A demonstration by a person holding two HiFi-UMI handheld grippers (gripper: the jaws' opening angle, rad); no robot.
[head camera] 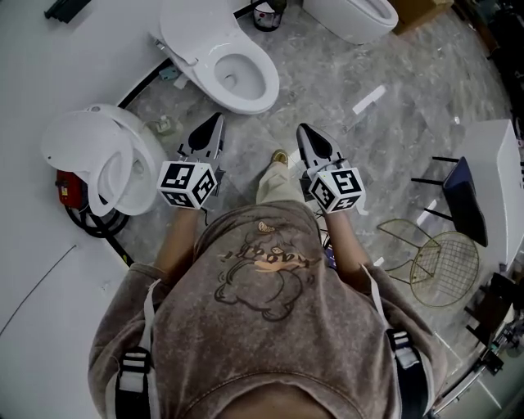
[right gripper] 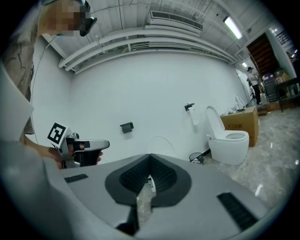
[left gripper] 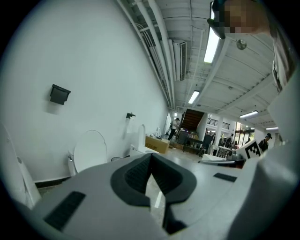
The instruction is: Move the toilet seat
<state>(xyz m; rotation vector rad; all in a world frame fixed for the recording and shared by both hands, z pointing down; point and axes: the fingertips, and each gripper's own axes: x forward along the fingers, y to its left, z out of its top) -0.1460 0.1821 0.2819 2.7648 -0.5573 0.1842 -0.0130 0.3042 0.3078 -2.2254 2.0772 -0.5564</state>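
White porcelain on three sides of you. How far along is the seat job? (desk)

Not begun, as I read it. I have both tools held out in front of the person's chest, over the grey marbled floor (head camera: 385, 155), and they touch nothing. The left gripper (head camera: 214, 121) has its jaws pressed together with nothing between them. The right gripper (head camera: 304, 129) is the same: tips together, empty. (me)

Where is the seat, then? (desk)

The toilet ahead (head camera: 233, 78) is far from both grippers. Its lid is tipped up and its seat ring appears to lie flat on the bowl. A second toilet (head camera: 98, 159) stands near on the left, against the white wall. Its lid and seat look raised, but from overhead I can't tell one from the other. A third toilet (head camera: 352, 16) sits far right, partly cut off. The task doesn't say which one is meant. I'd guess the one ahead, because both grippers point roughly that way. (me)

So what is left? (desk)

All of it, I'd say. I have to close the distance, spread a pair of jaws, take the seat by its rim and swing it over. No seat shows any sign of being handled. (me)
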